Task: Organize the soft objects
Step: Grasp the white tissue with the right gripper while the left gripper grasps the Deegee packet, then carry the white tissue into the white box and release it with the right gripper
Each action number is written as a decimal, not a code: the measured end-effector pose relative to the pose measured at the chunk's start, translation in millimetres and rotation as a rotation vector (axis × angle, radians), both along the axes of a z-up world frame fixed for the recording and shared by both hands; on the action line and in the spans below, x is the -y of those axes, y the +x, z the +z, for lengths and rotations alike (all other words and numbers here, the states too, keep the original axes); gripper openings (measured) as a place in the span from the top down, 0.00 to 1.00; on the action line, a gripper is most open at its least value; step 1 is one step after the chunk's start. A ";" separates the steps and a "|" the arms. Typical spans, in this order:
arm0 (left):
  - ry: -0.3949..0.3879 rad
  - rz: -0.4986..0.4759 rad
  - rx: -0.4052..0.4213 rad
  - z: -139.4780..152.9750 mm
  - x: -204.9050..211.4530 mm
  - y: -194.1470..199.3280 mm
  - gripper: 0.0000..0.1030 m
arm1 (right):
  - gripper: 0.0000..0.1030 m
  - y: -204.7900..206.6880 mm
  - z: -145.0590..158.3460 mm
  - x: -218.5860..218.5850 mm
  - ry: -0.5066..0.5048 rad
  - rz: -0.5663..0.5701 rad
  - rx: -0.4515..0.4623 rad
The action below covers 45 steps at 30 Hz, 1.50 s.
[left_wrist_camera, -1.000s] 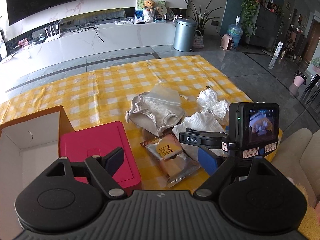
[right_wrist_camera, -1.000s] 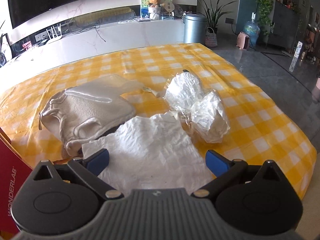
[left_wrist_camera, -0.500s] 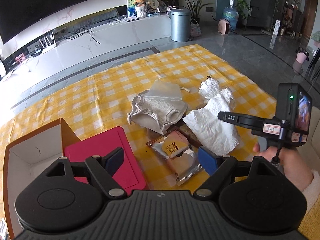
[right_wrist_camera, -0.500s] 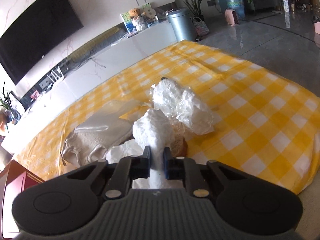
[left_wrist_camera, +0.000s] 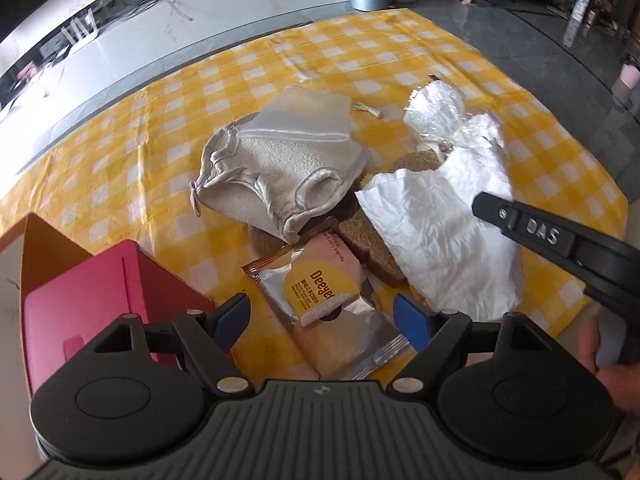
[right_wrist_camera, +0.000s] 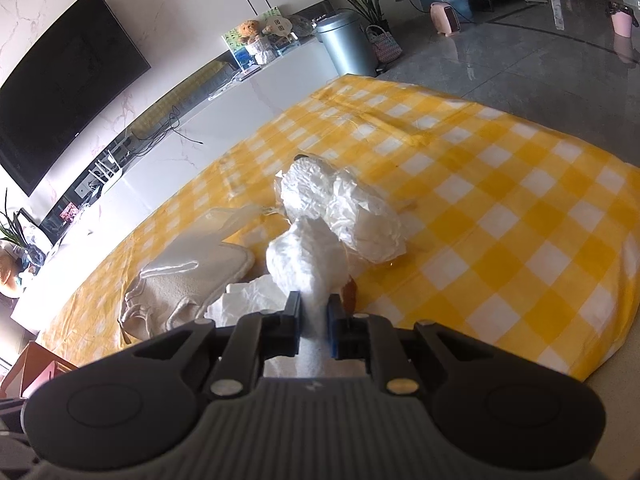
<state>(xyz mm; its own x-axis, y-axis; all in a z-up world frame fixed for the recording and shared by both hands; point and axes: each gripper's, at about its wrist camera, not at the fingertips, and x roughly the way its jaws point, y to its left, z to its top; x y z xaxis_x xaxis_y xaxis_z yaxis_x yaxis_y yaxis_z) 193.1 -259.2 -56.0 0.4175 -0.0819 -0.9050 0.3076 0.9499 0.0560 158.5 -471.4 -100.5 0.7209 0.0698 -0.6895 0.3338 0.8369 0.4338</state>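
Two grippers were in view. The left gripper [left_wrist_camera: 322,314] hung with its blue pads [left_wrist_camera: 412,318] apart and nothing pressed between them, straddling one foil-and-clear snack packet [left_wrist_camera: 326,304] printed in yellow and lying flat on the yellow-and-white checked cloth [left_wrist_camera: 440,40]. The right gripper [right_wrist_camera: 314,330] was clamped on one crinkled white paper sheet [right_wrist_camera: 306,260], bunched into a raised fold between its jaws; from the left wrist view that sheet [left_wrist_camera: 436,224] spread across the right of the pile, with the right gripper's black arm crossing over its edge. One beige fabric pouch [left_wrist_camera: 276,178], soft and ribbed with a satin trim, lay at the centre of the cloth, its rim touching the packet's far end. One clear crumpled plastic bag of white stuffing [right_wrist_camera: 344,208] sat just beyond the held sheet. Brown fibrous pads [left_wrist_camera: 370,248], count unclear, lay partly hidden under the sheet and pouch. At near left stood one open cardboard box [left_wrist_camera: 44,240] with one pink flat lid [left_wrist_camera: 88,304] propped against it. A person's hand [left_wrist_camera: 604,360] showed at the right edge, gripping the right tool.
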 end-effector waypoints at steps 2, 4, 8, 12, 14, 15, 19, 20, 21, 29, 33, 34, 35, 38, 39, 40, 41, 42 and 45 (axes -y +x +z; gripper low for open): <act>-0.033 0.034 -0.033 -10.7 0.8 8.1 0.09 | 0.89 2.2 -3.5 0.6 0.000 -0.001 -0.016; -0.005 0.042 -0.054 -20.7 5.3 12.8 0.09 | 0.89 2.4 -4.9 1.8 0.000 -0.001 -0.016; 0.078 0.058 -0.052 -39.6 13.6 18.3 0.09 | 0.89 2.1 -5.5 3.4 0.007 0.002 -0.011; 0.073 0.128 -0.103 -56.1 12.0 30.5 0.07 | 0.89 2.9 -6.2 3.6 0.015 0.007 -0.012; 0.051 0.153 -0.131 -61.6 9.6 37.4 0.07 | 0.89 2.8 -6.3 3.4 0.015 0.009 -0.010; 0.042 0.159 -0.141 -64.8 7.8 40.1 0.07 | 0.89 3.0 -6.6 3.7 0.017 0.010 -0.011; 0.011 0.157 -0.123 -64.8 4.1 35.9 0.24 | 0.80 3.8 -8.5 6.2 0.024 0.001 -0.017; 0.017 0.141 -0.119 -64.4 5.1 34.7 0.25 | 0.77 4.2 -9.0 7.0 0.028 -0.001 -0.022; 0.018 0.132 -0.117 -64.4 4.9 34.4 0.25 | 0.77 4.4 -9.2 6.8 0.030 -0.001 -0.026; -0.075 0.072 -0.097 -39.1 -8.2 27.4 0.34 | 0.39 2.5 -9.0 8.4 0.004 -0.032 -0.030; -0.148 0.058 -0.036 -12.5 -22.3 11.5 0.34 | 0.38 1.9 -12.0 14.5 0.035 -0.051 -0.034; -0.162 0.053 -0.015 -5.0 -24.7 8.0 0.34 | 0.38 1.5 -11.8 14.7 0.036 -0.054 -0.033; -0.175 0.044 0.006 1.9 -28.0 1.4 0.34 | 0.38 1.2 -11.8 14.8 0.036 -0.054 -0.033; -0.285 -0.001 0.074 27.7 -43.5 -17.8 0.34 | 0.36 1.4 -11.8 14.4 0.044 -0.045 -0.033; -0.338 -0.008 0.092 34.4 -50.6 -22.3 0.34 | 0.34 1.5 -11.1 13.6 0.046 -0.034 -0.028; -0.396 -0.006 0.114 40.8 -58.3 -25.3 0.34 | 0.29 1.4 -9.7 12.3 0.048 -0.020 -0.016; -0.434 -0.004 0.129 45.1 -65.2 -29.3 0.34 | 0.21 1.8 -7.2 10.2 0.048 -0.001 0.002; -0.483 -0.003 0.152 50.5 -73.9 -34.4 0.34 | 0.16 0.9 -3.9 6.1 0.043 0.024 0.026; -0.556 -0.025 0.237 62.7 -92.2 -51.0 0.34 | 0.02 4.4 0.2 -9.1 0.005 0.101 0.043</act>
